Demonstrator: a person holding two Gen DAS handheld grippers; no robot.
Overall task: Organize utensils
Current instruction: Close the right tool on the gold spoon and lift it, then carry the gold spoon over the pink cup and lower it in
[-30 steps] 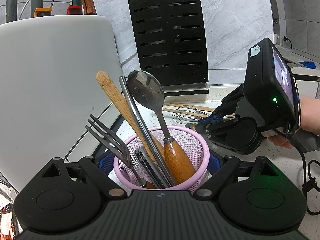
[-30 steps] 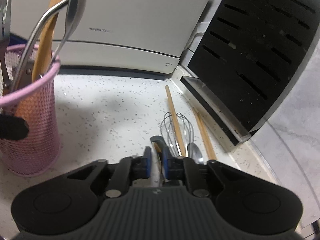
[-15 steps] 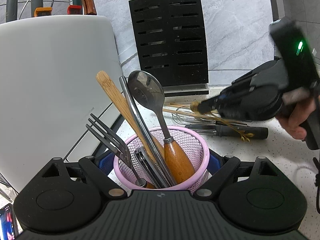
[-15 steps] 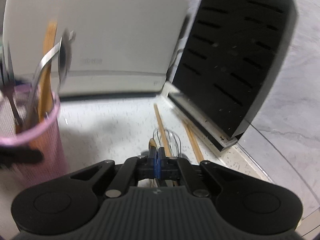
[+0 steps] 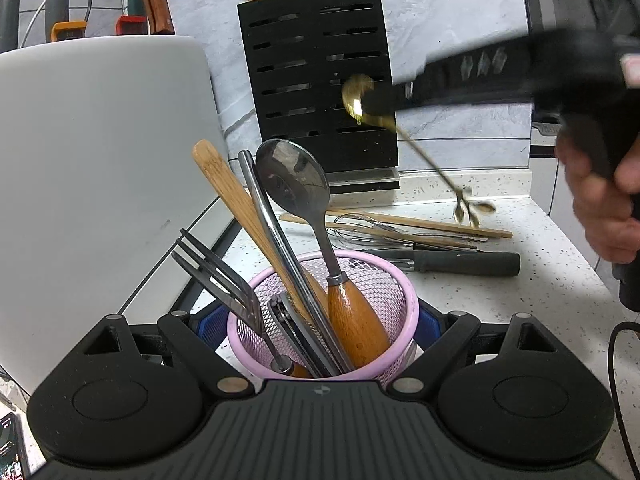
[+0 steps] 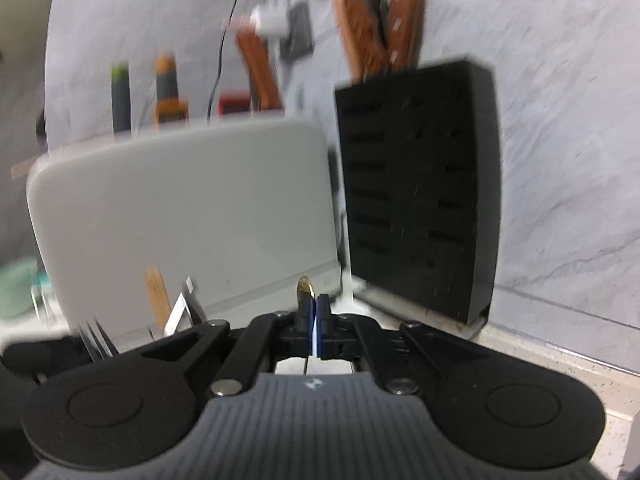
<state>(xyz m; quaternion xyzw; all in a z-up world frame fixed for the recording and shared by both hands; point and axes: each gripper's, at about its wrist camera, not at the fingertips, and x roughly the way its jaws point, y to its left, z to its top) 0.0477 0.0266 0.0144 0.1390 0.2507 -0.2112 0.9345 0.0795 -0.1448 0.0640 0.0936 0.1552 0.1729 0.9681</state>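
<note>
Left wrist view: a small gold spoon (image 5: 362, 100) is raised above the counter, its bowl pinched in the right gripper (image 5: 384, 102), whose jaws are closed tight on it. The thin gold handle runs down and to the right from the jaws, ending in a decorative tip that hangs just above the worktop (image 5: 520, 300). In the right wrist view only the gold bowl edge (image 6: 305, 288) shows above the closed blue pads (image 6: 322, 312); the handle is hidden beneath the gripper body.

The pink mesh holder (image 5: 400, 300) stands between the pads of the left gripper (image 5: 322, 320), which press its sides and appear to steady it. It already contains a wooden-handled spoon (image 5: 296, 184), a bamboo spatula (image 5: 228, 188), a fork (image 5: 212, 268) and a plain steel handle (image 5: 264, 216).

Key relation: the holder lies below and to the left of the gold spoon as the left wrist view shows it. The spoon's long axis is diagonal, handle end lowest and pointing away from the holder. Judgement: the right hand must carry the spoon over the rim and bring the handle end down into the opening.

Still lying on the worktop are a wire whisk (image 5: 360, 228), a pair of chopsticks (image 5: 420, 224) and a black-handled tool (image 5: 468, 264). A black knife block (image 5: 320, 80) stands behind them.
</note>
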